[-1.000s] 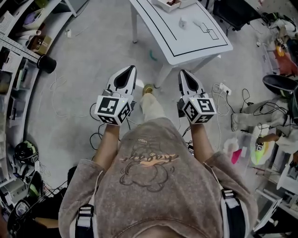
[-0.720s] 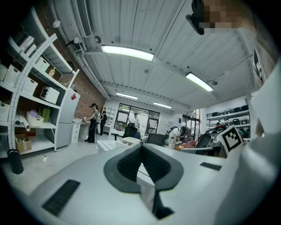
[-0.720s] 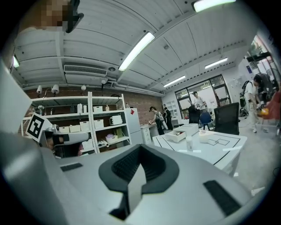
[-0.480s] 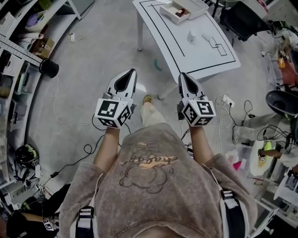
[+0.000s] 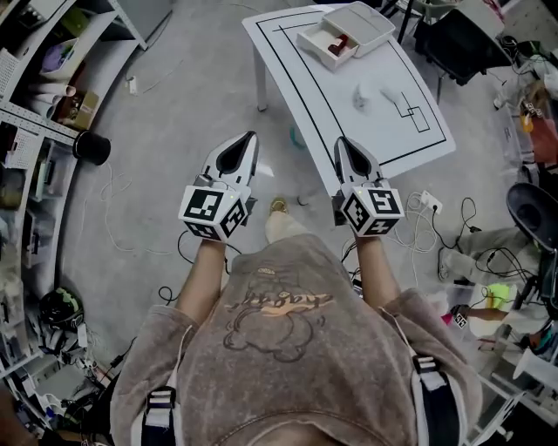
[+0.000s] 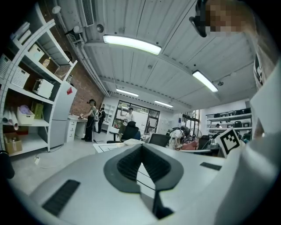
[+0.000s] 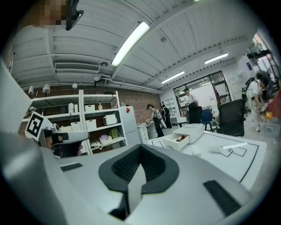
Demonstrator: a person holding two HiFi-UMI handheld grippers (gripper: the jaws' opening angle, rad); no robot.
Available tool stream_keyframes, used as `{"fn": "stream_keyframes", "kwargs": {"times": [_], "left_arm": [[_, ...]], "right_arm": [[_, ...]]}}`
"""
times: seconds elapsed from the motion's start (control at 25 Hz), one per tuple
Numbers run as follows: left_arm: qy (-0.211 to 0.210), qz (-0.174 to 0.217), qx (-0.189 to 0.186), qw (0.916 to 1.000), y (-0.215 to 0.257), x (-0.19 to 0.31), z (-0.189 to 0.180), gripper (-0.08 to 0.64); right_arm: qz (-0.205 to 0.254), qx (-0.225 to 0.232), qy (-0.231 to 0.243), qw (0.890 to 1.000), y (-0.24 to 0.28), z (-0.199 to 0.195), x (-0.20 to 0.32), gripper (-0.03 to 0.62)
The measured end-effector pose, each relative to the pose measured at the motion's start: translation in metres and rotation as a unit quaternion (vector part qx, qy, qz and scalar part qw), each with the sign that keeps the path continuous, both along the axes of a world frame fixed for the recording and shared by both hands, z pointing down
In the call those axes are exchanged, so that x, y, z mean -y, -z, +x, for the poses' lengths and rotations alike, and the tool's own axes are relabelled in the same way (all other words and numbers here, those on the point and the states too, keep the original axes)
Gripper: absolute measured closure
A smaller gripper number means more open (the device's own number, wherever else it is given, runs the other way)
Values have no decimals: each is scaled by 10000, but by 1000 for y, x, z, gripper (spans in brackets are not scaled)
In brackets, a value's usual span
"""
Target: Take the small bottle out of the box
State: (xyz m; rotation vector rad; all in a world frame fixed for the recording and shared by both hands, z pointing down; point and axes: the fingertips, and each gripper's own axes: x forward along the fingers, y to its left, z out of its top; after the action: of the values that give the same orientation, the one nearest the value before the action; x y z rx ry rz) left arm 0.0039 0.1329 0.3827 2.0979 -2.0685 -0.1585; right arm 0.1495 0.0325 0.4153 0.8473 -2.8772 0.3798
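Claws clenched and empty, left claw and right claw held apart over open floor, tabletop edge just beyond right claw, box well ahead near far edge.

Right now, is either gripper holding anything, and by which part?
Nothing is held. The left gripper and the right gripper are both shut and empty; the box sits untouched on the table.

Long ceiling lights shine bright high above the left gripper's jaws. Picture edges bend round, and corners go dark.
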Motion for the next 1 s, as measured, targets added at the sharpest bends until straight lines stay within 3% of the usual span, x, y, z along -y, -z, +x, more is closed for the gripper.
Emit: {"fn": "stream_keyframes", "kwargs": {"times": [0.48,1.0], "left_arm": [[-158,-17,21,9999,6,113,-49,554],[-538,39,-101,9985,6,185,-89,554]], "right_arm": [[-65,29,-124,9999,2,-49,109,595],[-79,-222,-354,9991,0,-87,162,595]]}}
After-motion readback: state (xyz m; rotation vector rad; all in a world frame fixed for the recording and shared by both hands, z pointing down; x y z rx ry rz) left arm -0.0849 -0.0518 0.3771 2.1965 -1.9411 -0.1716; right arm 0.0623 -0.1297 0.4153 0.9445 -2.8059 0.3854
